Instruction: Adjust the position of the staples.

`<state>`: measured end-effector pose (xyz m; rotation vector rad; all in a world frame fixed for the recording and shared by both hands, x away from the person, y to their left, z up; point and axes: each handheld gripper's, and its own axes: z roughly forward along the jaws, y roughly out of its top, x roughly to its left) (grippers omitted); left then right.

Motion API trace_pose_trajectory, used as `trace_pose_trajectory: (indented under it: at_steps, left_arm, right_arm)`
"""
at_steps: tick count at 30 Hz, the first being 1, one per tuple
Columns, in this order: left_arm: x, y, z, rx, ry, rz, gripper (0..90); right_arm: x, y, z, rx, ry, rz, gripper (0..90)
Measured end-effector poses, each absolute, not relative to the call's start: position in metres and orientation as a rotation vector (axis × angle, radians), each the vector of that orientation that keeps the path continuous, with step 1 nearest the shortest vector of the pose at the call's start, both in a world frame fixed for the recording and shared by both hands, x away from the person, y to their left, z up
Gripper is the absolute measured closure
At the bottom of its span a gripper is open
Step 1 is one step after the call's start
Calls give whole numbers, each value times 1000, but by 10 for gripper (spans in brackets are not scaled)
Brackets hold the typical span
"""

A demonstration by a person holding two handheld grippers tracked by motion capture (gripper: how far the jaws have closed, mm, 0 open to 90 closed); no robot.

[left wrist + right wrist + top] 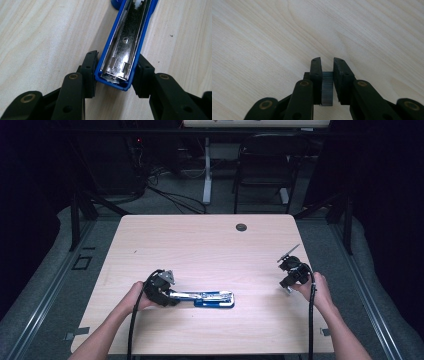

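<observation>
A blue stapler [212, 298] lies opened out flat on the wooden table [200, 245], its metal channel facing up. In the left gripper view the two black pads clamp the near end of the stapler [120, 47], so my left gripper [116, 75] is shut on it. That left gripper [167, 292] sits at the stapler's left end in the high view. My right gripper [290, 282] hovers near the table's right edge. Its jaws [327, 75] pinch a grey strip of staples [327, 90] between the pads.
A round cable hole [241, 227] sits near the table's far edge. A black folding chair [265, 165] and a white desk leg [207, 170] stand behind the table. Dark rails flank both sides.
</observation>
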<state>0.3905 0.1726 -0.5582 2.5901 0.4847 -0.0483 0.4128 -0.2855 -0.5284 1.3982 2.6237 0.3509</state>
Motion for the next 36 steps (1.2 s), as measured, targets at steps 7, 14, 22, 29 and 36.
trace_pose_trajectory:
  at_steps: [7, 14, 22, 29, 36]
  left_arm:
    - [391, 172, -558, 2593, 485, -51, 610]
    - [390, 172, -558, 2596, 490, -46, 610]
    - [390, 172, -558, 2592, 492, -50, 610]
    - [390, 172, -558, 2591, 490, -51, 610]
    - [391, 172, -558, 2594, 485, -52, 611]
  right_arm:
    - [412, -283, -523, 1363, 2660, 357, 782]
    - [410, -278, -520, 1368, 2666, 419, 783]
    - [407, -266, -514, 1316, 2691, 462, 783]
    - [407, -258, -512, 1310, 2724, 532, 783]
    - [406, -252, -511, 1291, 2750, 547, 783]
